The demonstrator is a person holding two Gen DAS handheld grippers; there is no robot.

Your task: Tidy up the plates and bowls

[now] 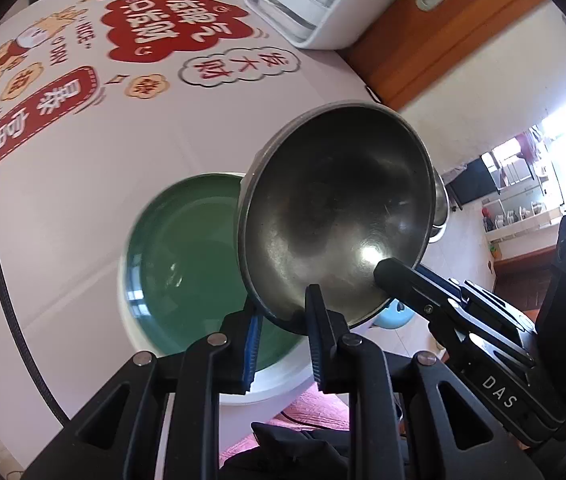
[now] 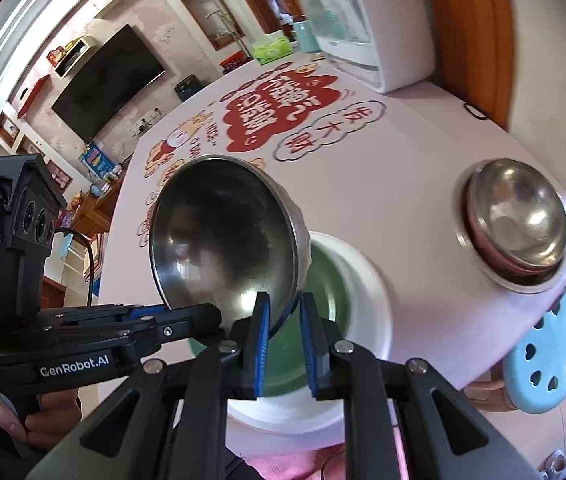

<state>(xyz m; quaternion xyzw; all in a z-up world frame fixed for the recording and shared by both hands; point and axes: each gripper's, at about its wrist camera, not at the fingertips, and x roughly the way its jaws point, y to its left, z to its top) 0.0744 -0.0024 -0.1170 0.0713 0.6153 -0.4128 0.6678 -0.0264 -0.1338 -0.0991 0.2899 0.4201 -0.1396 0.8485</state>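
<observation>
Both tools pinch steel bowl [image 2: 223, 236] rim, tilted above green plate [image 1: 179, 256].

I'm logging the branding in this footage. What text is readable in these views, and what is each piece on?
"DAS": white letters on the black right tool.
"GenRobot.AI": white letters on the black left tool.
"NICE": small red word, upside down, on the white printed tablecloth.
Large Chinese characters in red and white panels on the same tablecloth: upside down, not read here.
Green box print: too blurred.
</observation>
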